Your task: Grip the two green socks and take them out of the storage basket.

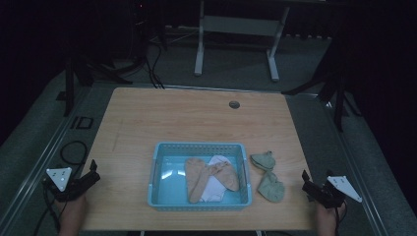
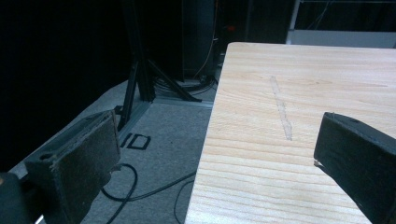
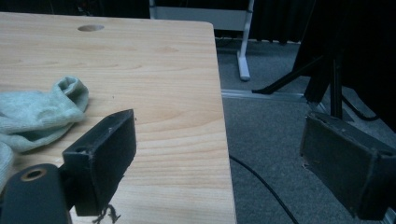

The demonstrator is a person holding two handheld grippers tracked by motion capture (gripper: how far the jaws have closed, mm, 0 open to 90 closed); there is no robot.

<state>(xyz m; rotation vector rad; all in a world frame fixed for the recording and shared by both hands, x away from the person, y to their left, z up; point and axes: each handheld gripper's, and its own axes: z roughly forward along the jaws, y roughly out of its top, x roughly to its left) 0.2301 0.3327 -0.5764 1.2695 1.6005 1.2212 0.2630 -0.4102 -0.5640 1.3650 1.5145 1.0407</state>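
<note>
A light blue plastic basket [image 1: 156, 172] sits on the wooden table [image 1: 187, 118] near its front edge. Inside lie two tan socks [image 1: 196, 177] over a white sock [image 1: 215, 189]. Two pale green socks [image 1: 268, 177] lie on the table just right of the basket; one green sock [image 3: 42, 112] appears at the left of the right gripper view. My left gripper [image 1: 92, 173] hovers open at the table's left edge, jaws wide with nothing between them. At the right edge my right gripper [image 1: 306, 182] is open too, straddling the table edge [image 3: 224, 140].
A round cable hole [image 1: 234, 104] is in the table's far side. Cables [image 2: 140, 186] lie on the grey floor left of the table. A white desk frame [image 1: 236, 34] and black stand legs [image 1: 334, 93] stand beyond and beside the table.
</note>
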